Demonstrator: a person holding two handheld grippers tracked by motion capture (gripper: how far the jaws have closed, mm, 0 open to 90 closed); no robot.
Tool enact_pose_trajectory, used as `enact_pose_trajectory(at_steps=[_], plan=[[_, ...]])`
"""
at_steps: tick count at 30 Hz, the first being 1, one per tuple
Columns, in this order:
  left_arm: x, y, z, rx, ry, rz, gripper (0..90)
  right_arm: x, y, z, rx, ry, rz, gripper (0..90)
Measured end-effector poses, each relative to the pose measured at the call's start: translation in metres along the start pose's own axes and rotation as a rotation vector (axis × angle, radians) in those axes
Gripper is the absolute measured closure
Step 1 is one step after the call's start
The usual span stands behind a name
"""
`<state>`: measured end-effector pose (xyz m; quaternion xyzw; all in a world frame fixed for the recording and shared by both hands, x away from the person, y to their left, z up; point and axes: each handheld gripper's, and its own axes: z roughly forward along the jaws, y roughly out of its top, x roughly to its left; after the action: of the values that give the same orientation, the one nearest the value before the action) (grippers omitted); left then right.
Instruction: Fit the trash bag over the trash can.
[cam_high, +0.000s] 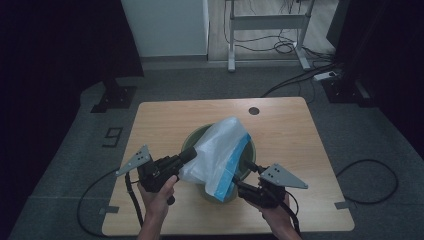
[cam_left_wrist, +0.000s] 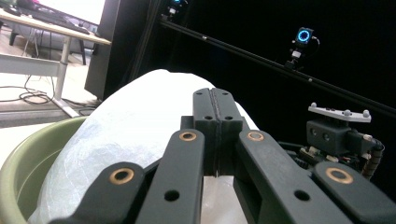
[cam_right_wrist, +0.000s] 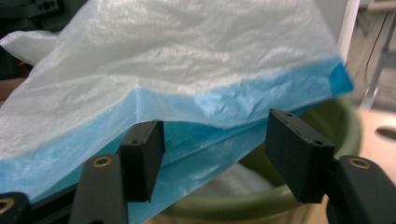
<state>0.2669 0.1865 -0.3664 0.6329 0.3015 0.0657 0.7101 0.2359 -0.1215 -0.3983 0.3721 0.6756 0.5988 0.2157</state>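
A round green bin (cam_high: 192, 136) stands in the middle of the wooden table (cam_high: 160, 120). Draped over it is a white plastic bag (cam_high: 220, 145) with a blue band (cam_high: 231, 167) along its open edge. At the bag's left side my left gripper (cam_high: 190, 154) is shut on the thin white film. In the left gripper view its jaws (cam_left_wrist: 215, 116) are pressed together against the bag (cam_left_wrist: 135, 121), above the bin's rim (cam_left_wrist: 18, 158). My right gripper (cam_high: 242, 172) is open at the bag's lower right. Its jaws (cam_right_wrist: 212, 123) stand apart just below the blue band (cam_right_wrist: 224, 100), over the bin (cam_right_wrist: 348, 126).
A dark round hole (cam_high: 254, 110) marks the table's far edge. Behind the table are a white desk frame (cam_high: 267, 22), a power strip (cam_high: 325, 76) and floor cables (cam_high: 367, 180). A black stand's foot (cam_high: 114, 97) sits at the far left.
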Motion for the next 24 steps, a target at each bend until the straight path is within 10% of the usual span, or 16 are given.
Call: enact_pose_trajectory(at_steps=[13, 24], plan=[[-0.002, 0.001, 0.000, -0.011, -0.011, 0.001, 89.8, -0.001, -0.002, 0.009, 0.028, -0.005, 0.070, 34.8], [-0.001, 0.000, -0.001, -0.024, -0.027, -0.016, 89.8, 0.012, -0.006, 0.007, 0.034, 0.067, 0.016, 23.2]])
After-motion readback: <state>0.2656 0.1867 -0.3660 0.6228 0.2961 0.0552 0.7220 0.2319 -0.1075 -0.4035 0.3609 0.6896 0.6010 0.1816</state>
